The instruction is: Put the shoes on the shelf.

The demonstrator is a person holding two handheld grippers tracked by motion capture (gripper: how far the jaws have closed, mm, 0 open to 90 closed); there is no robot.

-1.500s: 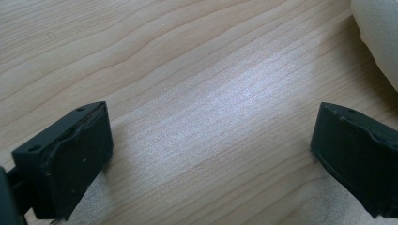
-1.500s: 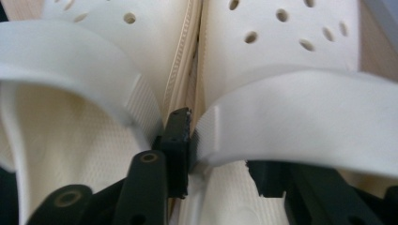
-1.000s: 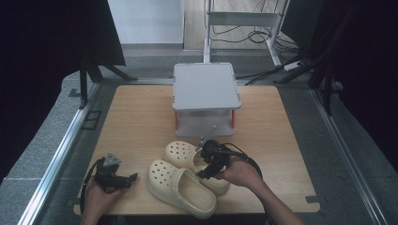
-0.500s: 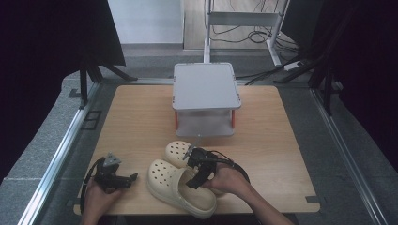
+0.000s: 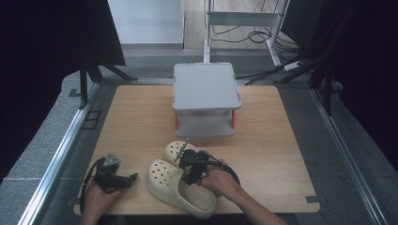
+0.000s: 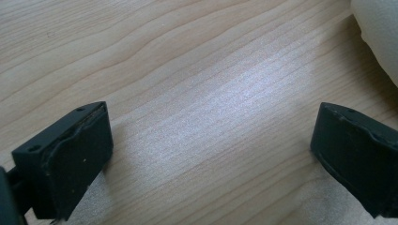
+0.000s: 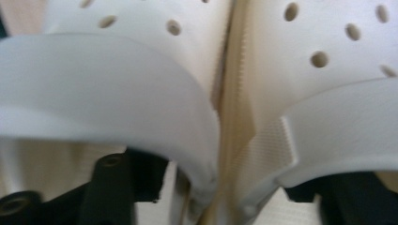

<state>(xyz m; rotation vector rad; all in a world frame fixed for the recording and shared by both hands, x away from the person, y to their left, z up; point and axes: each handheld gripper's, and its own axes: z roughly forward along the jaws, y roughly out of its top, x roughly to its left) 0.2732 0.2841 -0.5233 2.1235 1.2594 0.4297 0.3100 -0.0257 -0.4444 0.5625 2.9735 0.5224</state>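
The right tool [image 5: 187, 165], jaws just closing, straddles the touching inner walls of both clogs [image 5: 180, 185] to lift the pair; grip unconfirmed. The left tool [image 5: 123, 178] rests released on the worktop [image 5: 141, 117].

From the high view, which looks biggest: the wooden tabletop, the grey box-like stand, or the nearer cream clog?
Largest to smallest:
1. Light wooden tabletop
2. Grey box-like stand
3. Nearer cream perforated foam clog, though it lies closer to the camera.
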